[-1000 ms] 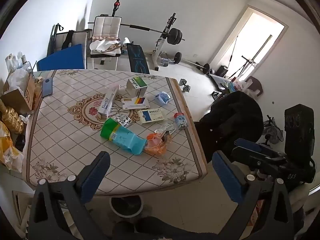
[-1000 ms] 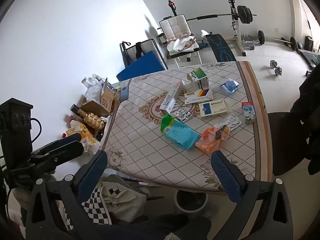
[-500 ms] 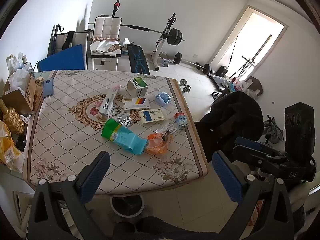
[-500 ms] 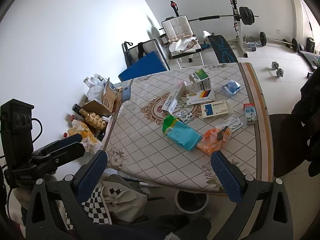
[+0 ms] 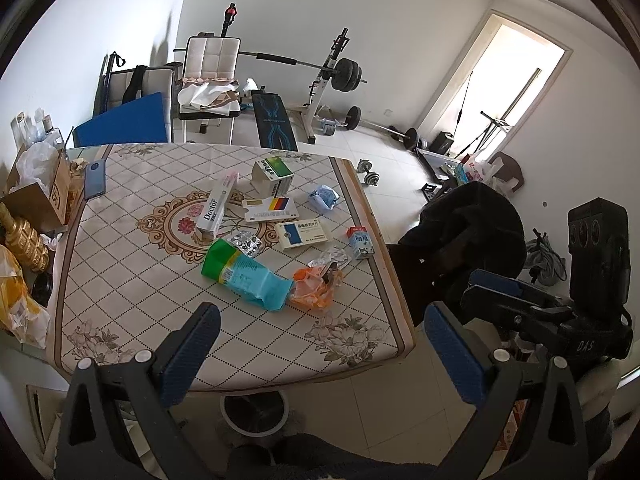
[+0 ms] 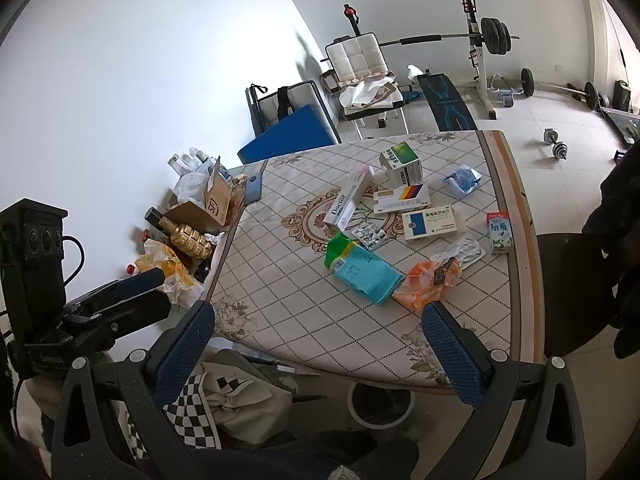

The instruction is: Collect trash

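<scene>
A: Thin crinkled plastic, teal and green: empty pouch (image 5: 248, 276) near the middle of the worktop (image 5: 120, 280), touching an orange wrapper (image 5: 314, 290). Probably light, limp, slippery; best pinched at the flat open end.

B: Cardboard cartons?

A: Medicine boxes (image 5: 302, 234), stiff, graspable across narrow sides. Blister packs (image 6: 370, 236) flat, hard to lift.

B: Hidden?

A: Bin (image 5: 256, 412) under the near edge, mostly covered. Left hand-held gripper (image 5: 320, 348) and right hand-held gripper (image 6: 320, 348) both spread wide, empty.

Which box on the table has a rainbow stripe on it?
The flat white box in the middle of the pile, with red, yellow, blue and black stripes. The box behind it has a green top, and the box in front has a blue square.
</scene>
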The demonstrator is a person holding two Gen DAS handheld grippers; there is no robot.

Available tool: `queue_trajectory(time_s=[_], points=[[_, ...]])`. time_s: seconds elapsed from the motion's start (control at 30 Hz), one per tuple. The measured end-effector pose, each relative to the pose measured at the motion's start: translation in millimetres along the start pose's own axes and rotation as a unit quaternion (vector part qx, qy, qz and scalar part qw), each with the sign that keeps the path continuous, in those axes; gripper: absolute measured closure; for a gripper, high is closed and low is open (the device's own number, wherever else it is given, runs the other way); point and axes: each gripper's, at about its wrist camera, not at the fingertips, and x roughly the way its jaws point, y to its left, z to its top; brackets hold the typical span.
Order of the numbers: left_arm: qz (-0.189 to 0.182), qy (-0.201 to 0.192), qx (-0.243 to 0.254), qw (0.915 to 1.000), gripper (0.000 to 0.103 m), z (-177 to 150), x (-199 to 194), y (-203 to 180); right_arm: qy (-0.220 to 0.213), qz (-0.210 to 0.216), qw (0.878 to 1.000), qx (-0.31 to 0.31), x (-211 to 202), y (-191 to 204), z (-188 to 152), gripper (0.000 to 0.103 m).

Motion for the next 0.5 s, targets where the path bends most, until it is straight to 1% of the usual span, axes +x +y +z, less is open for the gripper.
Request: queue_trajectory(time_s=[0.5], points=[[0.001, 0.000, 0.000, 1.0000, 0.000, 1.2, -2.0, 0.5, -0.001, 0.000, 1.000, -0.002, 0.1, -0.5, -2.3, 0.000]])
